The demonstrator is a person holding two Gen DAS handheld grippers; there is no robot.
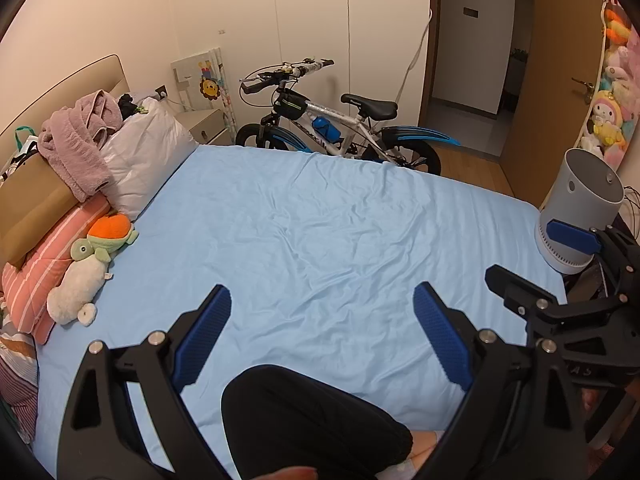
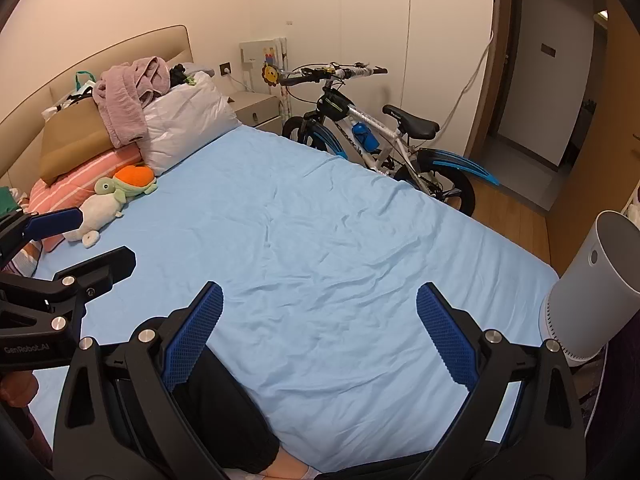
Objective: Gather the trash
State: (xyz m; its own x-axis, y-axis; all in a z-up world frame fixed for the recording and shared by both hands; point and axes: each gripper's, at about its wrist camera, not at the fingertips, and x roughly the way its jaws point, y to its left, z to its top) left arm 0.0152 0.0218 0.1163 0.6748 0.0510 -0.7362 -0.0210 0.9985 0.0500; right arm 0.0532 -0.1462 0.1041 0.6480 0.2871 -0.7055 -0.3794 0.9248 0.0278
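Left wrist view: the left hand-held gripper (image 1: 322,336) hangs over the blue bed (image 1: 320,216) with its blue pads spread wide and nothing between them, probably poised to scan for litter. The person's knee in a black trouser leg (image 1: 304,420) rests on the sheet. No trash shows anywhere here.

Right wrist view: the right hand-held gripper (image 2: 320,338) is likewise spread apart and empty. The grey cylindrical bin (image 2: 588,292) stands just beside the bed's right edge, likely the drop spot. Pillows and a plush turtle (image 2: 128,186) crowd the headboard; no trash is visible.
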